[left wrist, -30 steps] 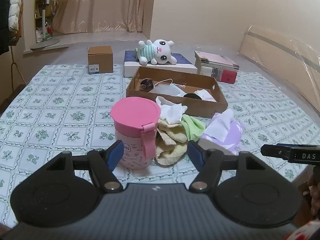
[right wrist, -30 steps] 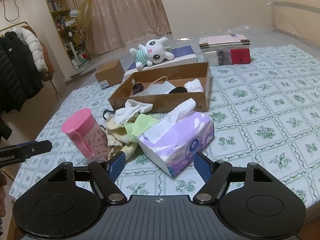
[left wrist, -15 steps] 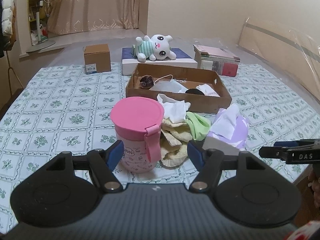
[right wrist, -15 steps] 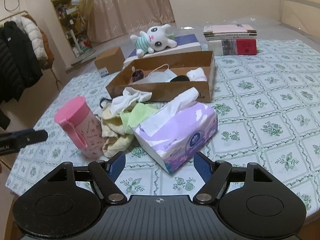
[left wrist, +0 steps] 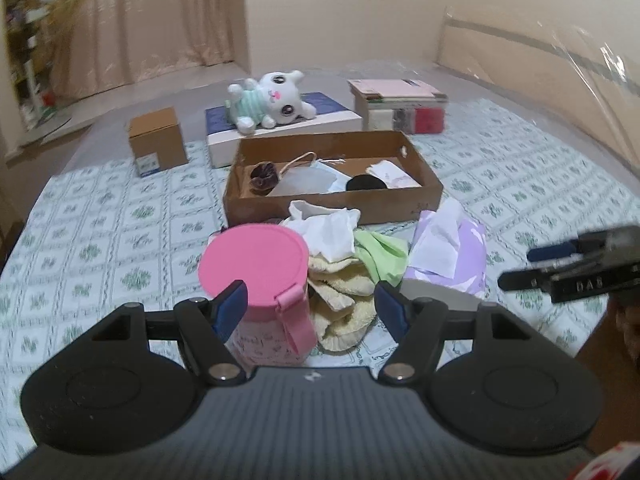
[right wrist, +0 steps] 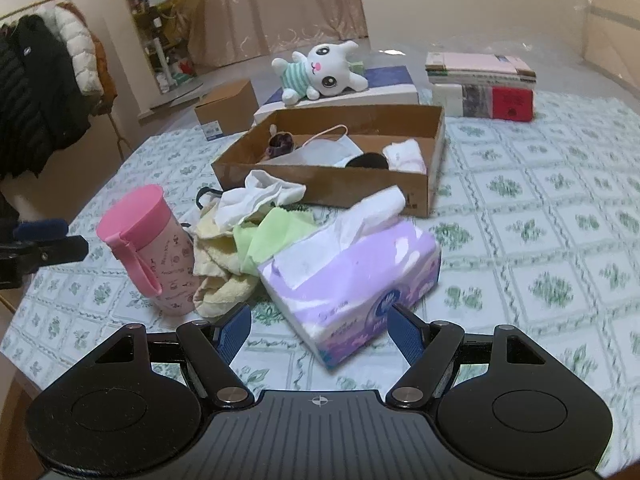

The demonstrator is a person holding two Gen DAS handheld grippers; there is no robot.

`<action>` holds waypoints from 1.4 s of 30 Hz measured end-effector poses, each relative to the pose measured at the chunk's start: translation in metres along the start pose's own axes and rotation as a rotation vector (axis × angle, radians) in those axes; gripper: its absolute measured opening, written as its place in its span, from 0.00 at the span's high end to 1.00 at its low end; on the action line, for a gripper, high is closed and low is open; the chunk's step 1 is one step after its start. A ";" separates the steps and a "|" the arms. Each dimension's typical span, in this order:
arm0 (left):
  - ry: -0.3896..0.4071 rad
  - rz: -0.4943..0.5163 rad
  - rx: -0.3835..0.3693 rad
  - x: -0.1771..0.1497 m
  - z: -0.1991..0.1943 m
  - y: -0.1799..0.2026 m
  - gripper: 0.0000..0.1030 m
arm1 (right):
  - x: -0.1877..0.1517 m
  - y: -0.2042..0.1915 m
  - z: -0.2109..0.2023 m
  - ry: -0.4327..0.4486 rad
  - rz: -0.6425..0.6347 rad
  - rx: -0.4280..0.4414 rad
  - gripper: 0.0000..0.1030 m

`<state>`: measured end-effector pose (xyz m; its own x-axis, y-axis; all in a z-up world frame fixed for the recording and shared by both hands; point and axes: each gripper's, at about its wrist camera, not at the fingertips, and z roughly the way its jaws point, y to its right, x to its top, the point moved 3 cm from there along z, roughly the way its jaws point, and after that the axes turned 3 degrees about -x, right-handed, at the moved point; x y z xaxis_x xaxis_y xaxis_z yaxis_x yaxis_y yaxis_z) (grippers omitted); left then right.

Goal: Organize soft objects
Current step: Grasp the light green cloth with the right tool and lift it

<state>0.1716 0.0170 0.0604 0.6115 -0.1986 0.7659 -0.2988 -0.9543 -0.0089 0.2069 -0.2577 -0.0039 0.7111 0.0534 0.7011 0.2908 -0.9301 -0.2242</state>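
A pile of soft cloths lies on the table: a white cloth (left wrist: 326,230) (right wrist: 256,198), a green cloth (left wrist: 380,254) (right wrist: 272,234) and a yellow towel (left wrist: 340,300) (right wrist: 216,272). A purple tissue pack (right wrist: 356,276) (left wrist: 448,256) sits right of the pile. A white plush bunny (left wrist: 272,100) (right wrist: 320,74) lies on a flat box behind. My left gripper (left wrist: 310,312) is open and empty, above the pink cup (left wrist: 260,292) (right wrist: 148,248). My right gripper (right wrist: 320,332) is open and empty, just in front of the tissue pack.
An open cardboard tray (left wrist: 332,204) (right wrist: 332,184) behind the pile holds a mask, a dark scrunchie and a white cloth. A small brown box (left wrist: 158,146) and stacked books (left wrist: 400,106) stand further back. The table's near edge is close below both grippers.
Both grippers have moved forward towards the pile and tilted a little. The cup, cloths and tissue pack look larger. Nothing on the table has moved.
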 end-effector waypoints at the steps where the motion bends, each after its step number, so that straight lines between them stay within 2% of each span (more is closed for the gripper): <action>1: -0.006 0.018 -0.004 0.003 0.001 -0.001 0.35 | 0.004 0.000 0.002 -0.002 -0.022 0.000 0.27; 8: -0.063 0.183 -0.070 0.039 0.018 -0.004 0.35 | 0.036 0.000 0.019 -0.042 -0.162 0.033 0.27; 13: -0.107 0.274 -0.118 0.069 0.036 -0.006 0.35 | 0.061 -0.005 0.035 -0.107 -0.277 0.111 0.27; 19: -0.238 0.378 -0.204 0.099 0.085 -0.002 0.35 | 0.081 -0.025 0.069 -0.191 -0.437 0.194 0.27; 24: -0.329 0.440 -0.215 0.107 0.124 -0.002 0.35 | 0.084 -0.039 0.105 -0.268 -0.504 0.256 0.27; 31: -0.395 0.482 -0.217 0.107 0.164 -0.008 0.35 | 0.071 -0.047 0.157 -0.371 -0.567 0.270 0.27; 36: -0.428 0.488 -0.238 0.099 0.181 -0.010 0.35 | 0.065 -0.043 0.178 -0.398 -0.579 0.262 0.28; 38: -0.440 0.488 -0.245 0.097 0.186 -0.011 0.35 | 0.067 -0.040 0.181 -0.404 -0.571 0.262 0.38; 39: -0.445 0.488 -0.249 0.096 0.188 -0.012 0.35 | 0.068 -0.038 0.182 -0.407 -0.563 0.265 0.51; 41: -0.449 0.485 -0.254 0.094 0.192 -0.013 0.35 | 0.072 -0.033 0.180 -0.403 -0.541 0.264 0.62; 42: -0.453 0.481 -0.256 0.094 0.194 -0.013 0.35 | 0.074 -0.030 0.179 -0.396 -0.534 0.256 0.76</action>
<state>0.3753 -0.0325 0.0076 0.5967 -0.7111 0.3718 -0.7408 -0.6662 -0.0852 0.3653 -0.1605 -0.0660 0.5945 0.6513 0.4715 0.7710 -0.6283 -0.1042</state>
